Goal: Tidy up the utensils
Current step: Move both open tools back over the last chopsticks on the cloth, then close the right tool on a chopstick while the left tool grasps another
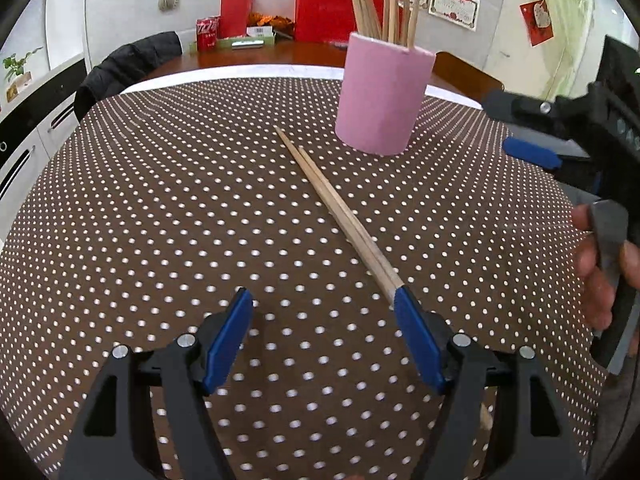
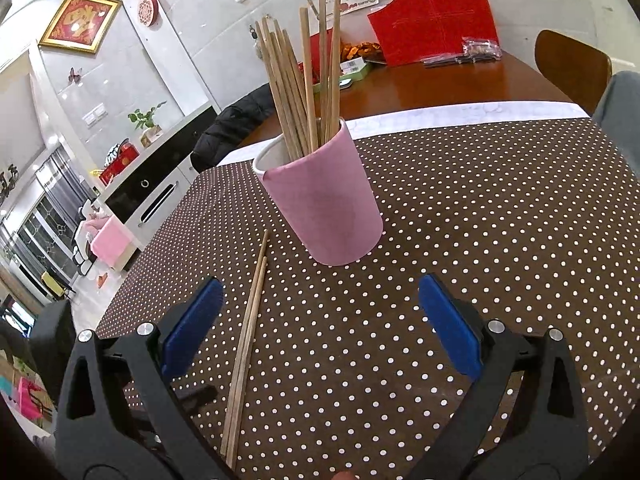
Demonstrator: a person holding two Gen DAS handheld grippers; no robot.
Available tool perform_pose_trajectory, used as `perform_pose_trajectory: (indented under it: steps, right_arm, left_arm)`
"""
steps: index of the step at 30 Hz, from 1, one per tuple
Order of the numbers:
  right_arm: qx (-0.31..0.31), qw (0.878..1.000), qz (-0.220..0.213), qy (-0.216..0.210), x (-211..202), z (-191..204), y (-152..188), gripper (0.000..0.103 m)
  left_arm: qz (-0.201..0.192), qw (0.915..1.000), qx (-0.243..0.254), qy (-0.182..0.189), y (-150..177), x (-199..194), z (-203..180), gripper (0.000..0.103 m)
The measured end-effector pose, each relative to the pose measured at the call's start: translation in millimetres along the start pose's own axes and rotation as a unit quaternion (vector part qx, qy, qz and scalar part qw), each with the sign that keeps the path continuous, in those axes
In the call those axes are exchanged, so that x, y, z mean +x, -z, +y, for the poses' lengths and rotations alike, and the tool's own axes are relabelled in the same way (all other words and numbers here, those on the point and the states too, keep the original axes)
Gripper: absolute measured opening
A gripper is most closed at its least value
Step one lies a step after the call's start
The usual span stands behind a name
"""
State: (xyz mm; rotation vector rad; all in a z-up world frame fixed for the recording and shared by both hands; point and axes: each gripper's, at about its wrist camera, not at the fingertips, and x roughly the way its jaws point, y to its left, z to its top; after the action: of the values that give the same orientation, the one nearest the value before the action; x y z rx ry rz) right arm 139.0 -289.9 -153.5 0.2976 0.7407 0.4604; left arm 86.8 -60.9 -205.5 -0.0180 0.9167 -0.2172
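- The left gripper hung low over the brown polka-dot tablecloth, its blue-padded jaws spread wide and holding nothing.
- A pair of wooden chopsticks lay side by side on the cloth; in the left wrist view their near ends ran behind the tip of that gripper's right-hand finger, and whether they touched it could not be told.
- The pair's far tips pointed toward the pink cup, ending just beside its base without touching it.
- The cup stood upright on the cloth, holding a bundle of chopsticks that leaned against its rim and fanned outward.
- The right gripper hovered on the near side of the cup, its jaws also wide apart and empty; the loose pair lay near its left-hand finger.
- In the left wrist view the right gripper showed at the right edge, with the person's hand on its handle.
- A red can stood on the wooden table beyond the cloth; its white lettering was too blurred to read.
- Framed certificates hung on the wall, their print too small to read, and a red paper cut-out leaned below them.
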Motion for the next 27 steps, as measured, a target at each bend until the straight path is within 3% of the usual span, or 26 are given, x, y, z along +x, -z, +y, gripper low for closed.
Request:
perform_pose_trajectory:
  steps: [16, 24, 27]
  right_arm:
    - [0.014, 1.0, -0.005, -0.005, -8.4, -8.7, -3.5, 0.097]
    - [0.019, 1.0, -0.013, -0.008, -14.3, -12.5, -5.3, 0.097]
    - [0.018, 1.0, -0.012, -0.008, -13.3, -11.1, -5.7, 0.097]
  left_arm:
    - [0.003, 0.9969, -0.037, -0.069, -33.7, 29.5, -7.8, 0.083]
    - [0.004, 0.9956, -0.04, -0.085, -25.6, 23.9, -1.8, 0.083]
    - [0.01, 0.9931, -0.043, -0.109, -27.2, 27.3, -1.6, 0.083]
